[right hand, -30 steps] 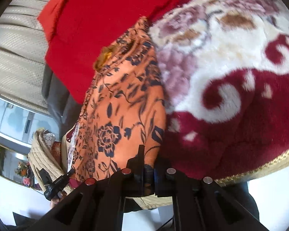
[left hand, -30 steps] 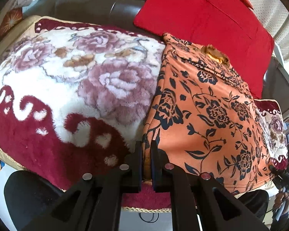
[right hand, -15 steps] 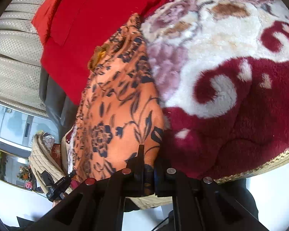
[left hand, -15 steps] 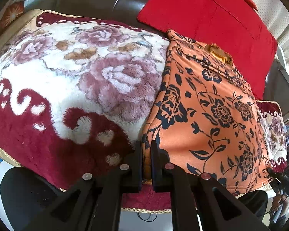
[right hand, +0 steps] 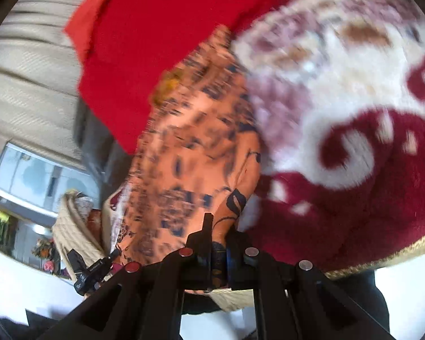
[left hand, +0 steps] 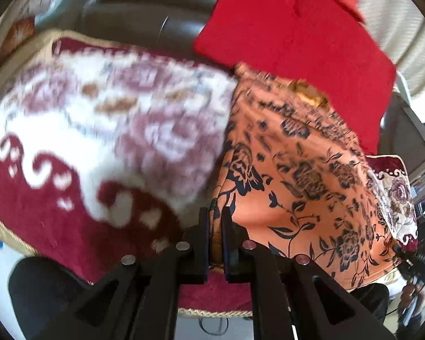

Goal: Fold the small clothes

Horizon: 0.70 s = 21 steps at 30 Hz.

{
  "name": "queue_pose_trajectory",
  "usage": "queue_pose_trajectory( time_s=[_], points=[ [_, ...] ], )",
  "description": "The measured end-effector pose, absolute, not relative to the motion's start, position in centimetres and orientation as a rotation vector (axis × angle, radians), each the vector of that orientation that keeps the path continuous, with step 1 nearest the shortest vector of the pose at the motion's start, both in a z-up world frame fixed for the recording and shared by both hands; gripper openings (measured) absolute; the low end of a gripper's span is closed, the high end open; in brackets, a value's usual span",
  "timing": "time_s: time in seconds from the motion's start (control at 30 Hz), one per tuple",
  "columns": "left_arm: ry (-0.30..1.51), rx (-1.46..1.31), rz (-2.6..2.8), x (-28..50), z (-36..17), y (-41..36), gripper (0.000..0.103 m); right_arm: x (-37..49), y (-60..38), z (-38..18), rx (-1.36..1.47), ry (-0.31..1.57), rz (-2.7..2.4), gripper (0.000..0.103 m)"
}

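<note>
An orange garment with a dark flower print lies on a plush red-and-white floral blanket. My left gripper is shut on the garment's near left corner. In the right wrist view the same garment runs away from me, and my right gripper is shut on its near edge. Both views are blurred by motion. A yellow patch sits near the garment's far end.
A red cushion leans against the dark sofa back behind the garment. The blanket's gold-trimmed front edge hangs over the seat. A woven basket stands beside the sofa.
Both grippers have kept their hold on the garment and are moving, which blurs the views. The near edge of the garment has lifted slightly off the blanket.
</note>
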<state>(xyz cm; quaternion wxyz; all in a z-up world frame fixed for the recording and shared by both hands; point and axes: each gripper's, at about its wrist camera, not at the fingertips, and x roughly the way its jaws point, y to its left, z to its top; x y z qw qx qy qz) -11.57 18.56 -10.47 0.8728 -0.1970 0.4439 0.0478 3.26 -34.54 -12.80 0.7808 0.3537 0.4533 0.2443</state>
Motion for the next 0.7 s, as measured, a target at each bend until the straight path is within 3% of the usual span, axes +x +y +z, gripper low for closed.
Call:
queue_pose_trajectory(
  time_s=[0.17,0.33,0.47,0.57,0.6,0.63,0.67,0.7],
  points=[
    [1.073,-0.421,0.124,-10.1,-13.7,19.1,0.008,5.0,-34.3,-16.3,0.777,1.110,0.497,0.008],
    [0.939,-0.397,0.062,-6.1,-7.4,19.4,0.008,8.5,-35.0,-11.6,0.815,0.990,0.594,0.008],
    [0.789,-0.419,0.070,2.0,-2.3,20.3,0.004,17.9,-36.0,-5.3,0.860,0.801,0.625,0.008],
    [0.686,-0.392,0.154,9.8,-0.8,20.4,0.005,25.6,-36.6,-3.9,0.942,0.727,0.514,0.009],
    [0.701,-0.385,0.161,11.8,-1.3,20.3,0.022,28.1,-36.3,-4.5,0.939,0.754,0.452,0.010],
    [0.722,-0.364,0.166,14.2,-2.3,20.1,0.049,29.7,-35.9,-5.1,0.922,0.779,0.399,0.016],
    [0.734,-0.325,0.187,15.9,-3.4,19.9,0.060,31.1,-35.0,-6.0,0.870,0.805,0.351,0.038],
    [0.758,-0.288,0.246,16.7,-4.7,20.0,0.065,31.1,-34.7,-6.7,0.847,0.819,0.331,0.054]
  ],
)
